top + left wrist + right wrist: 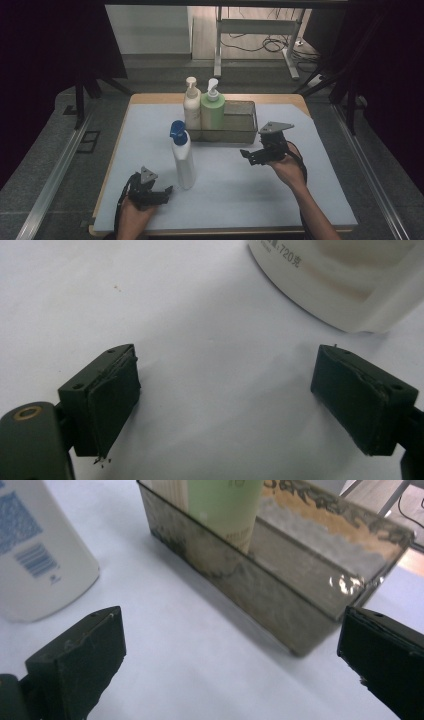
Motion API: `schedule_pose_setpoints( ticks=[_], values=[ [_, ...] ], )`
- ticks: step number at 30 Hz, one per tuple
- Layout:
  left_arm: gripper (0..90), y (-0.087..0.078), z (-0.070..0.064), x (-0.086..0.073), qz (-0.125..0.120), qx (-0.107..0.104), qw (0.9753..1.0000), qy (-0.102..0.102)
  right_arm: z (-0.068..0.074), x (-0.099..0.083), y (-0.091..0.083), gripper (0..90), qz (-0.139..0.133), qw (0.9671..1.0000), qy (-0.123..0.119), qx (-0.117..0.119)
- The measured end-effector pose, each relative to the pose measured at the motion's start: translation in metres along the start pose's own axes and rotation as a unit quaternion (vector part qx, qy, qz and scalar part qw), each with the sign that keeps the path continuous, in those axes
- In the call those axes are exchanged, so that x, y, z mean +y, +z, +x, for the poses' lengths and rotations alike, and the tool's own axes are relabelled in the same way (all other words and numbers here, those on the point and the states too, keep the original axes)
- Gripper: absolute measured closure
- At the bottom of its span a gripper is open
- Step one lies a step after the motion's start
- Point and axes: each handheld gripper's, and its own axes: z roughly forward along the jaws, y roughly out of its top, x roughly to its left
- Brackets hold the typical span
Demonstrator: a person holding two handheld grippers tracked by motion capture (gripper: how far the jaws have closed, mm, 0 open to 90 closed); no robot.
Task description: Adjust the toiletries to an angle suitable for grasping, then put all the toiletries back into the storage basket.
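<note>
Between wide-apart black jaws, a grey transparent rectangular tray (280,605) holds a pale green bottle (227,502), a white labelled bottle (37,565) standing apart on the white table (200,680).

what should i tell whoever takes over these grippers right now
Left gripper: open, holding nothing, low over the mat just left of the blue-capped white bottle.
Right gripper: open, holding nothing, in front of the mesh basket.
Things: the cream pump bottle and the green pump bottle stand upright in the left end of the basket; its right part looks free. The blue-capped bottle stands upright on the mat, outside the basket.
Done: two bottles in.
Left: probably grip the blue-capped bottle and set it in the basket.
</note>
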Motion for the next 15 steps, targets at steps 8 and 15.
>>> schedule_pose_setpoints(
  ticks=[8,15],
  values=[
    [12.3,0.0,0.0,0.0,0.0,0.0,1.0,0.0,0.0,-0.026,-0.015,0.0,-0.003,0.9999,0.014,-0.006],
    [12.3,0.0,0.0,0.0,0.001,-0.001,1.0,0.0,0.0,-0.051,-0.024,0.0,0.002,0.9996,0.025,-0.011]
  ],
)
